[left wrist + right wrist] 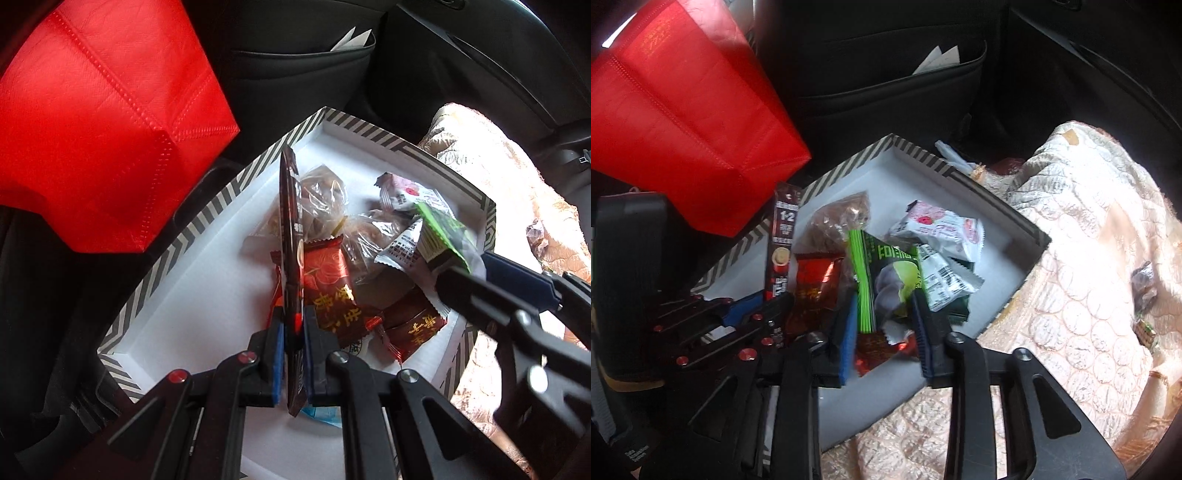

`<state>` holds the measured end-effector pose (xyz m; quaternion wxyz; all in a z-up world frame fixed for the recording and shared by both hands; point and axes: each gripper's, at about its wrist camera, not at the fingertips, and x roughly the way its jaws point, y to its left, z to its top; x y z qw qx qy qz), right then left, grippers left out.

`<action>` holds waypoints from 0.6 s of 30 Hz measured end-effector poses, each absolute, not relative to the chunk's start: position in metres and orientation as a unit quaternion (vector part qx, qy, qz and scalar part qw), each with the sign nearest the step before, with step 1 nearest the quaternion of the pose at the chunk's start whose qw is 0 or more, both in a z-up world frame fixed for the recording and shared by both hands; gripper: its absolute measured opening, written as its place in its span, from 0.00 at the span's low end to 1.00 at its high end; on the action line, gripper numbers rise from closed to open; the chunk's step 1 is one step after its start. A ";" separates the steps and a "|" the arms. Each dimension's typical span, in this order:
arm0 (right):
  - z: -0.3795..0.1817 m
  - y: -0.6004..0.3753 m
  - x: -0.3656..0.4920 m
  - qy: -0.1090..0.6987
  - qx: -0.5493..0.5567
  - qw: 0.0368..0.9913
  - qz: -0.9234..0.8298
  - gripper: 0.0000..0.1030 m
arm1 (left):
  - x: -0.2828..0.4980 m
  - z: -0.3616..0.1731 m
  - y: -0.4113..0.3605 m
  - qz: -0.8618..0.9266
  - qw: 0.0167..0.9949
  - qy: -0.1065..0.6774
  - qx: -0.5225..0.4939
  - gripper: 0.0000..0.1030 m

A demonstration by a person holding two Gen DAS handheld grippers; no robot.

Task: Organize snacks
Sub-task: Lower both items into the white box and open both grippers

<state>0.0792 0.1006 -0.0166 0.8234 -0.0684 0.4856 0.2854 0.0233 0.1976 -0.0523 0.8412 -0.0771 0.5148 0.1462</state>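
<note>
A shallow white box with a black-and-white striped rim [207, 214] [916, 151] holds a pile of wrapped snacks. My left gripper [293, 350] is shut on a long dark red coffee stick packet [290, 236], held edge-on above the box; it also shows in the right wrist view [781, 240]. My right gripper [886, 328] stands open around a green snack packet [882, 280], which also shows in the left wrist view [443, 236]. Red foil packets [332, 284], clear-wrapped brown snacks [325, 192] and white packets [938, 225] lie in the box.
A red fabric bag [99, 122] [683, 110] stands left of the box. A cream quilted cloth [1089, 277] lies under and right of the box, with small wrapped sweets [1145, 291] on it. A dark car seat-back pocket [303, 66] is behind.
</note>
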 end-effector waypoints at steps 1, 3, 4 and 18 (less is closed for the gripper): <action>-0.017 0.101 0.079 0.487 -0.065 0.822 0.286 0.40 | 0.023 -0.052 0.198 0.147 0.841 0.515 -0.078 0.10; -0.015 0.101 0.076 0.489 -0.051 0.818 0.300 0.43 | 0.022 -0.051 0.199 0.150 0.841 0.515 -0.080 0.11; -0.013 0.100 0.075 0.487 -0.044 0.817 0.306 0.43 | 0.022 -0.051 0.199 0.153 0.840 0.515 -0.080 0.11; 0.006 0.052 0.069 0.481 0.050 0.817 0.313 0.43 | 0.015 -0.033 0.200 0.158 0.850 0.496 -0.087 0.51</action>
